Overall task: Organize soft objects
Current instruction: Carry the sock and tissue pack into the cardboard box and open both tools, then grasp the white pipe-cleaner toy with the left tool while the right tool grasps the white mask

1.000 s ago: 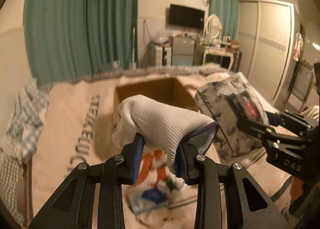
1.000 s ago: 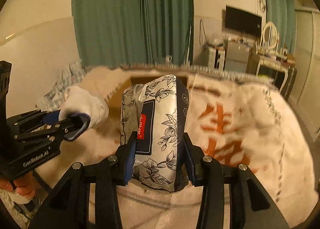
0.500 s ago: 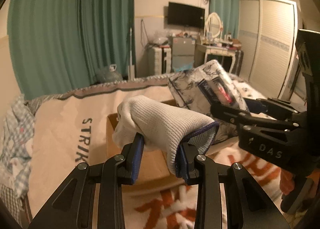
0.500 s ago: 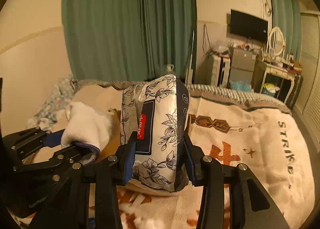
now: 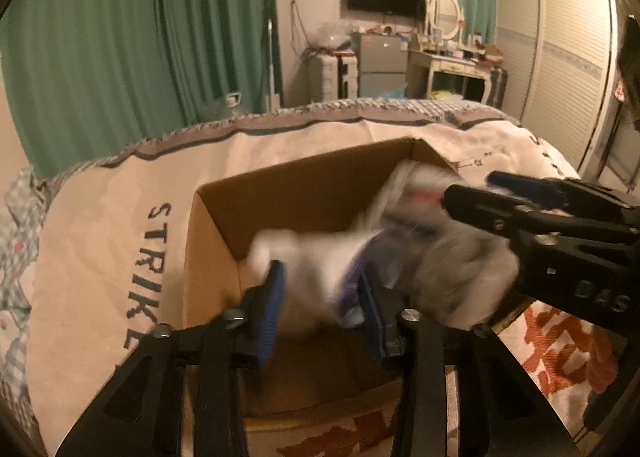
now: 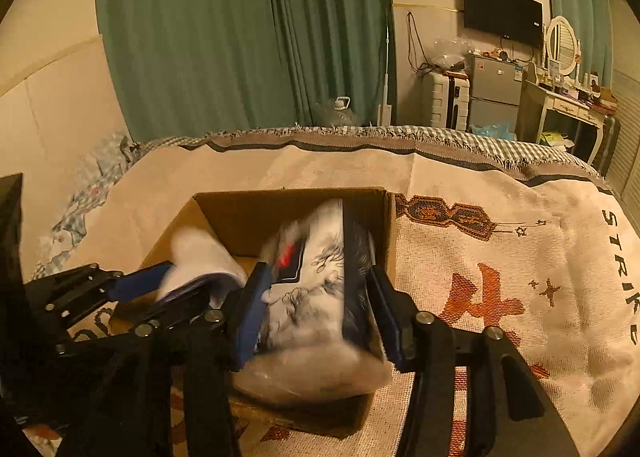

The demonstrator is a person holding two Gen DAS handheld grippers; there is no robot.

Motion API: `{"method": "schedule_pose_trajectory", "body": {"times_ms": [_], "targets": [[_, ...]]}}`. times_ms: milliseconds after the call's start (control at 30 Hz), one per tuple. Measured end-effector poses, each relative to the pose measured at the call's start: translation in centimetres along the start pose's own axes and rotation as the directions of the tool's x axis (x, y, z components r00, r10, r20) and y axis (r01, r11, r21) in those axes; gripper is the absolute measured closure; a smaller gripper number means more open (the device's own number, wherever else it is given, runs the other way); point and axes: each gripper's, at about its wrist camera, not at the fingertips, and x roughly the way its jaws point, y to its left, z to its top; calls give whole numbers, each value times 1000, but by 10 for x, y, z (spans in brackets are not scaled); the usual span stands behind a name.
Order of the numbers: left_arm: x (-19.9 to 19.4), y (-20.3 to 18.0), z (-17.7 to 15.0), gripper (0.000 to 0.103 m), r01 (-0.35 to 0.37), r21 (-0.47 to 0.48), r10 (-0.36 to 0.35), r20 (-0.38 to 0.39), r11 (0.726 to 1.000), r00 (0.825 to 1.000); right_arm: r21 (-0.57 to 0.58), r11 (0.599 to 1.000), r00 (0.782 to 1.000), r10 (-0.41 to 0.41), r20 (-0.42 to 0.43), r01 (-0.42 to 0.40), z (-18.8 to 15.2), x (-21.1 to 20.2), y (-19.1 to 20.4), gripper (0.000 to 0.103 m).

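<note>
An open cardboard box (image 5: 304, 193) (image 6: 240, 205) stands on the bed. My left gripper (image 5: 320, 297) has its jaws spread, and a white knit glove (image 5: 312, 261) is a motion-blurred shape between them over the box. My right gripper (image 6: 316, 313) also has its jaws apart around a floral-printed tissue pack (image 6: 320, 285), which is blurred and tilted inside the box's right side. In the left wrist view the pack (image 5: 436, 253) lies beside the glove. In the right wrist view the glove (image 6: 200, 257) sits at the box's left.
The box rests on a cream woven blanket (image 6: 500, 257) with orange and black lettering. A checked cloth (image 5: 16, 225) lies at the left. Green curtains (image 6: 240, 37), a dresser (image 5: 452, 65) and a wardrobe (image 5: 560, 57) stand beyond the bed.
Both grippers have dropped down over the box and opened. The glove and the tissue pack, gripped firmly before, now blur loose between the jaws inside the box.
</note>
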Motion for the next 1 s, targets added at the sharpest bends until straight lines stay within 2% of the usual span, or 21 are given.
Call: {"method": "schedule_pose_trajectory", "body": {"times_ms": [33,67,233,400,467,567,700,867,1000], "targets": [[1,3,1,40,-25,1,25,1,1000,1000,0,1000,1000,-6,13,6,1,-5,0,42],[-3,3,2,33,-42,0,42,11,999,999,-1,1000,1000,-11,25,11,4,-11,1,40],[-41,5,12,31,-53,-7,54,64,999,997,-10,999,996,-32,77,33,16,-55,7,38],[-113,-1,19,30,-60,3,58,160,998,985,-38,997,989,-61,134,67,22,-125,20,32],[-142,-3,20,15,-60,-3,59,199,998,978,-50,995,986,-76,150,85,20,-157,26,29],[-187,-9,16,11,-65,-1,63,261,998,963,-59,994,984,-85,157,95,13,-199,33,16],[-222,-14,0,11,-54,-9,54,260,999,964,-63,994,982,-78,172,90,-7,-245,41,0],[-232,-15,-28,11,-46,-25,50,217,999,975,-78,991,983,-96,156,109,-39,-267,46,0],[-215,-14,-54,11,-40,-50,47,153,998,987,-75,991,990,-99,101,107,-65,-252,45,0]]}}
